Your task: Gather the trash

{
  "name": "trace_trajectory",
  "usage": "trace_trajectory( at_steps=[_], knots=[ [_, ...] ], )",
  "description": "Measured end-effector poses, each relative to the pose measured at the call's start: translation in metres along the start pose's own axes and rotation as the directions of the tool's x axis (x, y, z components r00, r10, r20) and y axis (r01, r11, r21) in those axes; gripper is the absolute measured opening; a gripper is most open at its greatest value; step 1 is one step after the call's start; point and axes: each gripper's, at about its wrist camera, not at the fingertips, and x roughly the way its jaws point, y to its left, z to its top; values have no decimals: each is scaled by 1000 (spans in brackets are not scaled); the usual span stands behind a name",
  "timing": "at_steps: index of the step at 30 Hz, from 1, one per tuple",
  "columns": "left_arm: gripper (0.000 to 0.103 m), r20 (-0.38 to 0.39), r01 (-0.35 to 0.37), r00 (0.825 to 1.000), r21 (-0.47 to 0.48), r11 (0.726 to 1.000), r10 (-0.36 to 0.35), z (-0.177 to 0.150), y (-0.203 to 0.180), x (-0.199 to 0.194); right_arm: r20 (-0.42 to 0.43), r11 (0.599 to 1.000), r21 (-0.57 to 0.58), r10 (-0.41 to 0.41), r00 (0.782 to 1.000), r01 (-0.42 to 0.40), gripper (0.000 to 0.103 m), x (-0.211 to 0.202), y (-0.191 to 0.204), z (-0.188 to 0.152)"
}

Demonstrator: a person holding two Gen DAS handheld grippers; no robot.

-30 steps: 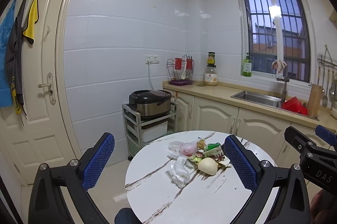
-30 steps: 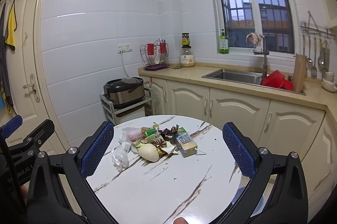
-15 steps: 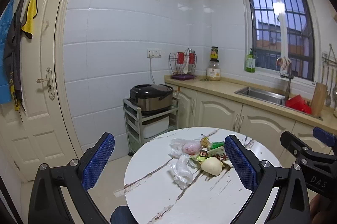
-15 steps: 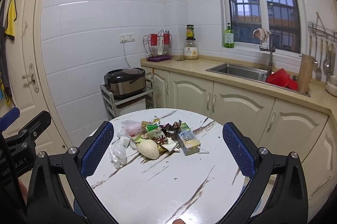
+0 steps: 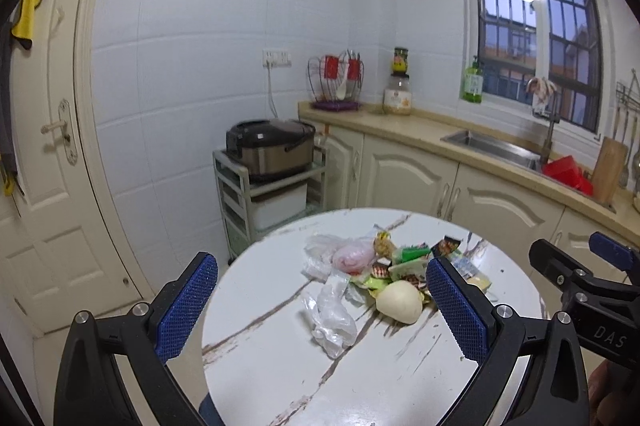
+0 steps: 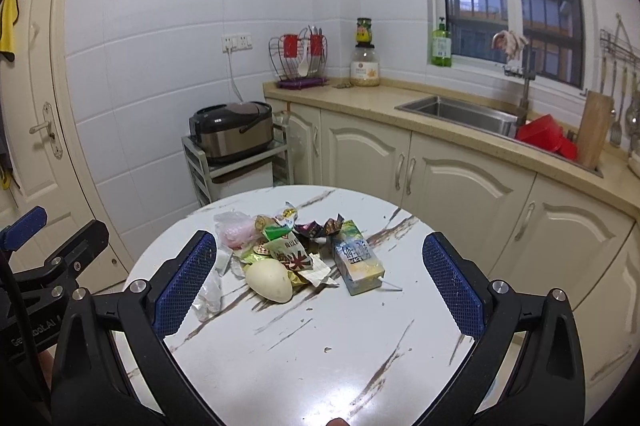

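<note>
A heap of trash lies on the round marble table (image 6: 320, 354): a pale bun (image 6: 269, 281), a drink carton with a straw (image 6: 357, 257), snack wrappers (image 6: 289, 253), a pink bag (image 6: 236, 232) and a clear plastic bag (image 5: 332, 314). My right gripper (image 6: 320, 290) hovers open above the table's near side, the heap between and beyond its fingers. In the left wrist view the left gripper (image 5: 320, 306) is also open, short of the plastic bag and the bun (image 5: 400, 303). Neither holds anything.
A rice cooker (image 6: 232, 134) sits on a small metal cart left of the cream cabinets. The counter holds a dish rack (image 6: 300, 60), jars, a sink (image 6: 460, 112) and a red basin (image 6: 546, 136). A door (image 5: 40, 186) stands at the far left.
Both grippers have moved closer to the table and the heap, which now looks larger and nearer. Both stay open. Nothing on the table has shifted.
</note>
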Motion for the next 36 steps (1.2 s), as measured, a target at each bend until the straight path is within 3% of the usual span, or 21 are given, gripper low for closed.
trace_trajectory(
  at_steps=[8,15,21,28,30,31,32,36],
  knots=[
    [101,-186,13,982,-35,999,-19,2,11,78,-140,1000,22,0,990,3,103,66,-18,-13],
    [101,-334,24,941,-64,998,-44,-3,26,137,-276,999,48,14,961,-1,96,121,-35,-41],
    [101,-392,25,919,-58,998,-46,9,41,177,-349,997,47,66,935,-53,94,151,-22,-55],
    [100,-417,56,906,-31,998,-64,11,47,214,-400,993,11,113,909,-119,89,177,12,-61],
    [91,-430,73,899,-32,997,-80,8,49,226,-410,992,11,121,904,-128,89,181,18,-62],
    [80,-447,90,889,-47,995,-101,5,52,232,-415,991,11,124,901,-131,89,183,20,-62],
    [78,-427,96,898,-41,995,-104,5,54,232,-419,991,13,127,899,-134,89,184,20,-62],
    [64,-414,132,897,-80,988,-153,4,68,234,-438,989,29,142,888,-143,89,193,24,-65]
  ],
)
